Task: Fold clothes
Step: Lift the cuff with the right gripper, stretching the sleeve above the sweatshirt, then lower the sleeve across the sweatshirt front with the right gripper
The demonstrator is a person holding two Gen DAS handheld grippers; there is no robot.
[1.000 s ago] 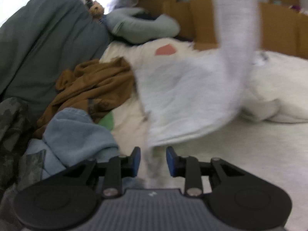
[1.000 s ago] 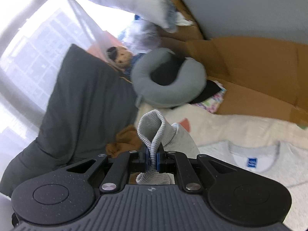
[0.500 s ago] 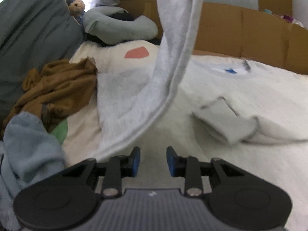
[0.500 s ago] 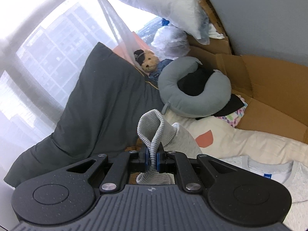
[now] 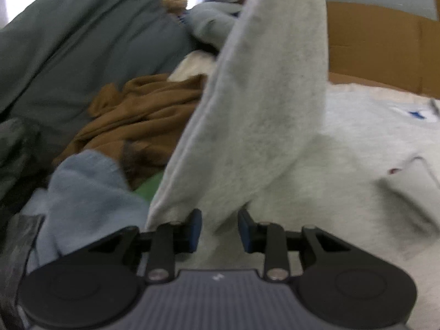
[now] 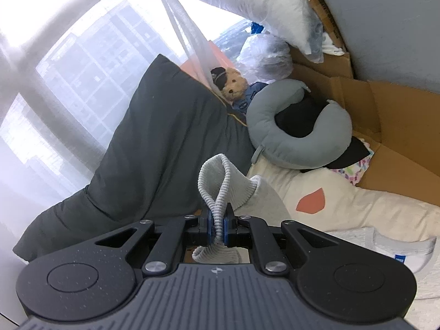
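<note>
A light grey sweatshirt [image 5: 365, 148] lies spread on the bed, its blue neck label [image 5: 416, 115] at the right. One sleeve [image 5: 264, 104] rises from the body up out of the left wrist view. My left gripper [image 5: 219, 229] is open, its blue pads either side of the sleeve's lower fold. My right gripper [image 6: 217, 227] is shut on the sleeve's ribbed cuff [image 6: 217, 184], held high above the bed. The sweatshirt's collar [image 6: 396, 250] shows at the lower right of the right wrist view.
A brown garment [image 5: 143, 121], a light blue one [image 5: 88, 192] and a dark grey pillow [image 5: 82, 55] crowd the left. A teddy bear [image 6: 233, 85], a grey neck pillow [image 6: 299, 134] and cardboard [image 6: 398, 126] line the back by the window.
The left gripper has moved in close to the raised sleeve, whose fold now sits between its open pads. The right gripper has lifted the cuff higher.
</note>
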